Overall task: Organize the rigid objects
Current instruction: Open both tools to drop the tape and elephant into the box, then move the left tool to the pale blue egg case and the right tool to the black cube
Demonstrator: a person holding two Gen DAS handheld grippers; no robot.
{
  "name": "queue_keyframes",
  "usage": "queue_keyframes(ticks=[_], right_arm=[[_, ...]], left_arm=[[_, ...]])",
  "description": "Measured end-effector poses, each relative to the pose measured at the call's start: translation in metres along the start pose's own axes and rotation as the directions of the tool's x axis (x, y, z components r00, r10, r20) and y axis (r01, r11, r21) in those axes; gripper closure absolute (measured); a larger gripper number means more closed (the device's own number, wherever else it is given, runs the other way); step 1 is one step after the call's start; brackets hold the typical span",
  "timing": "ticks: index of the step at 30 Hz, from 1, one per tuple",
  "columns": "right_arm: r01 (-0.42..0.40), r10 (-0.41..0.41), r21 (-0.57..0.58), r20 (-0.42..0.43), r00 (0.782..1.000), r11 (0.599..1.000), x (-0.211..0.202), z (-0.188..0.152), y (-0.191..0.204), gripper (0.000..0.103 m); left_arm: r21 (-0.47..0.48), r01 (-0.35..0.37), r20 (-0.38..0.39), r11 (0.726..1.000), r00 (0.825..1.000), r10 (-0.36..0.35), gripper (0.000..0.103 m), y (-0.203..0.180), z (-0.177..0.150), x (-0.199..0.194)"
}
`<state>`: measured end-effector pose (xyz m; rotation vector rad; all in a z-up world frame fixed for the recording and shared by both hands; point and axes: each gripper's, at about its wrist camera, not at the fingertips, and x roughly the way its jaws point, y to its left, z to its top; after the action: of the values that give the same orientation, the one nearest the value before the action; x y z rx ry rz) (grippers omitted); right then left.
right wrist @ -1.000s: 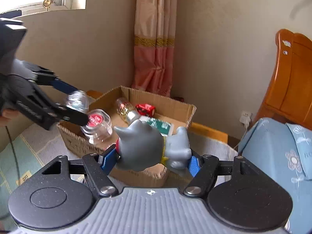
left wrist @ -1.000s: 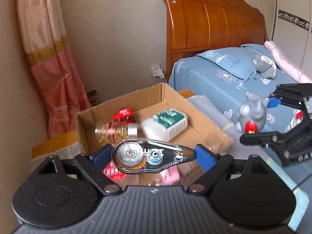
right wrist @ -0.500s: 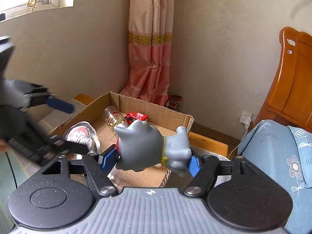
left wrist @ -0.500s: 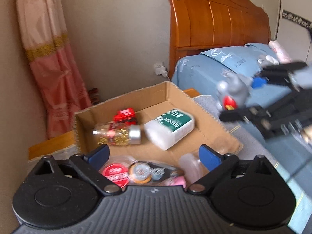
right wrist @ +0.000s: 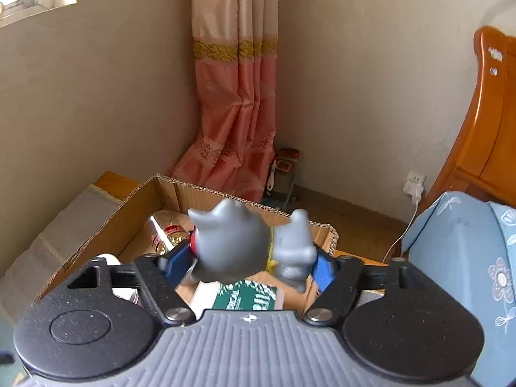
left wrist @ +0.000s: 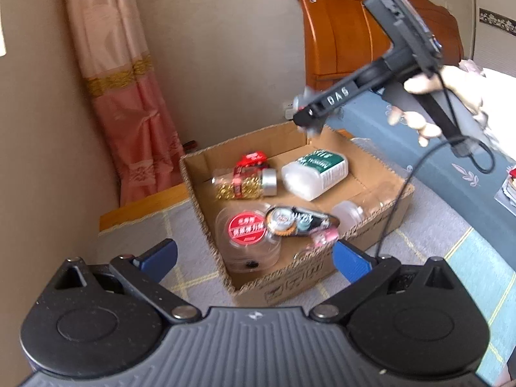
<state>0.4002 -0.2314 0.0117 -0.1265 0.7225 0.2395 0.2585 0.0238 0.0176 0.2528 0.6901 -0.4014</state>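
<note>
An open cardboard box (left wrist: 290,290) holds a gold-filled jar (left wrist: 245,183), a white bottle with a green label (left wrist: 316,174), a red toy car (left wrist: 253,159), a red-lidded clear tub (left wrist: 246,230) and a correction tape (left wrist: 300,222) lying on that tub. My left gripper (left wrist: 254,258) hangs just before the box's near corner, jaws opening wide, nothing between them. My right gripper (right wrist: 251,262) hovers over the box (right wrist: 225,193), jaws opening. The grey toy figure (right wrist: 238,248) sits between its blue pads, which no longer press on it. From the left wrist view, a hand (left wrist: 451,87) holds that gripper (left wrist: 306,119) above the far corner.
A pink curtain (right wrist: 238,113) hangs in the corner behind the box. A wooden headboard (left wrist: 348,32) and blue bedding (right wrist: 467,258) lie to the right. The right gripper's cable (left wrist: 403,187) droops across the box's right wall. A checked mat (left wrist: 451,258) lies under the box.
The left gripper opened, dropped the correction tape into the box and drew back. The right gripper carried the grey toy over the box and spread its jaws.
</note>
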Motion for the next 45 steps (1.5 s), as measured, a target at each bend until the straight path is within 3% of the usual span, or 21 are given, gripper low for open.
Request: queue_keyframes(ticks=[6, 14, 24, 29, 36, 45], right_arm=[[0.012, -0.012, 0.009, 0.019, 1.0, 1.0, -0.013, -0.009, 0.003, 0.0], [0.016, -0.016, -0.001, 0.032, 0.999, 1.0, -0.061, -0.034, 0.021, 0.0], [0.004, -0.005, 0.02, 0.029, 1.0, 1.0, -0.107, -0.1, 0.054, 0.0], [-0.011, 0.011, 0.034, -0.001, 1.0, 0.999, -0.101, -0.139, 0.075, 0.0], [-0.036, 0.044, 0.107, -0.073, 0.996, 0.994, -0.062, -0.171, 0.096, 0.0], [0.015, 0.006, 0.194, -0.107, 0.994, 0.981, -0.027, -0.188, 0.093, 0.0]], left_arm=[[-0.02, -0.001, 0.0, 1.0, 1.0, 0.001, 0.001, 0.005, -0.011, -0.01], [-0.034, -0.02, 0.008, 0.999, 1.0, 0.02, 0.001, -0.003, -0.021, -0.032], [-0.094, -0.093, 0.038, 0.991, 0.995, 0.097, 0.001, -0.018, -0.054, -0.064], [-0.098, -0.154, 0.002, 0.983, 0.988, 0.155, 0.001, -0.031, -0.079, -0.064], [-0.14, -0.233, -0.02, 0.962, 0.972, 0.232, 0.001, -0.039, -0.108, -0.065], [-0.227, -0.205, 0.003, 0.952, 0.977, 0.211, 0.001, -0.032, -0.123, -0.065]])
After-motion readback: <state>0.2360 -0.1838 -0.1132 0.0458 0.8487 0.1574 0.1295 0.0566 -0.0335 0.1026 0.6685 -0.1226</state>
